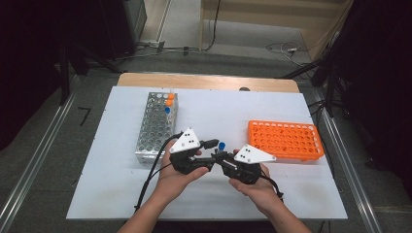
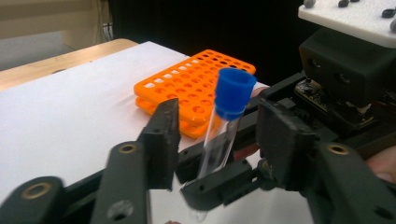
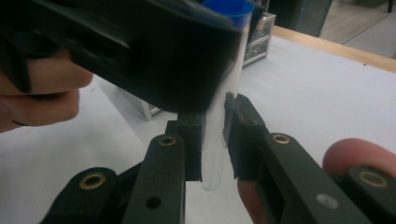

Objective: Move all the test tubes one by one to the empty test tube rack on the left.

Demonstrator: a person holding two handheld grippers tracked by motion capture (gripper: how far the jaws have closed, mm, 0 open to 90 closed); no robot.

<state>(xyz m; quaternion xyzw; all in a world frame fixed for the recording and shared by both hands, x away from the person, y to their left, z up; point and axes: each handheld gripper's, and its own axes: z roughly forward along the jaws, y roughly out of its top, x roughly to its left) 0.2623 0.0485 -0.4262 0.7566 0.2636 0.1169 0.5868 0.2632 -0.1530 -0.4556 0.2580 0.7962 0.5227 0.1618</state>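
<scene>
A clear test tube with a blue cap (image 1: 221, 145) stands upright above the middle of the white table, where both hand-held grippers meet. My right gripper (image 3: 215, 116) is shut on the tube (image 3: 217, 144), its pads pressing the glass low down. In the left gripper view, the right gripper's jaws clamp the tube (image 2: 219, 140) near its bottom. My left gripper (image 2: 222, 116) straddles the upper part of the tube under the cap (image 2: 235, 93), with a gap on each side, so it is open. From above, the left gripper (image 1: 214, 150) points right and the right gripper (image 1: 221, 156) points left.
A steel tube rack (image 1: 155, 128) lies at the left, holding a blue-capped tube and two orange-capped tubes at its far end. An orange rack (image 1: 284, 140) lies at the right. The white board (image 1: 121, 179) ends at a wooden edge (image 1: 209, 81) at the back.
</scene>
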